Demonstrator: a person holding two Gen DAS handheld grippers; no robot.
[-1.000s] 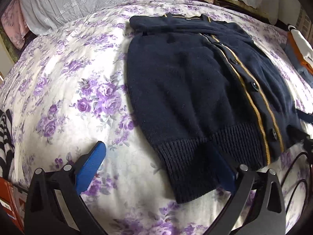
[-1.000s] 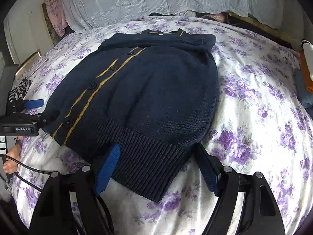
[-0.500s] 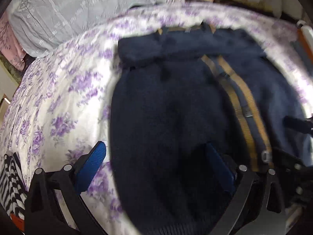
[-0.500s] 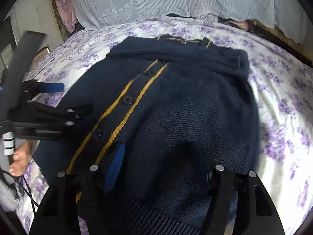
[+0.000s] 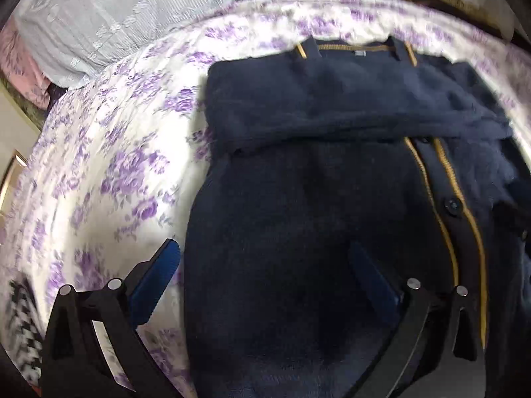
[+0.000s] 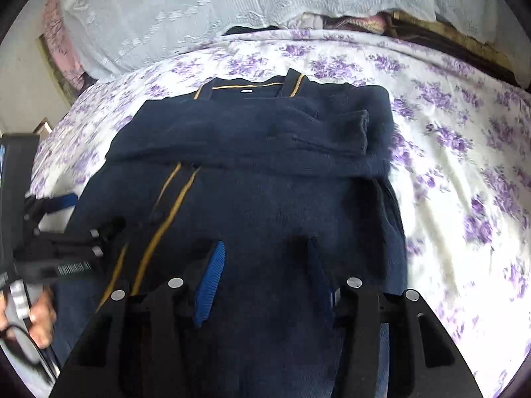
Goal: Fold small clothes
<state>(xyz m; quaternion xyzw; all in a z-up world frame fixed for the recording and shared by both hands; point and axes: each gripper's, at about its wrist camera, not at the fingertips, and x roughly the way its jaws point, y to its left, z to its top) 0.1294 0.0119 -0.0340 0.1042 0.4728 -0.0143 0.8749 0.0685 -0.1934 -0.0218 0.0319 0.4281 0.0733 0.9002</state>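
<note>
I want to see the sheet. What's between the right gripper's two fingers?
Only the navy cardigan: its knit fills the gap in the right gripper, as the right wrist view shows.

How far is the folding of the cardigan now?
Done: both sleeves lie folded across the cardigan chest. In hand: the right gripper, its jaws just closing, and the left gripper are over its lower half. Left: folding the bottom half up.
</note>
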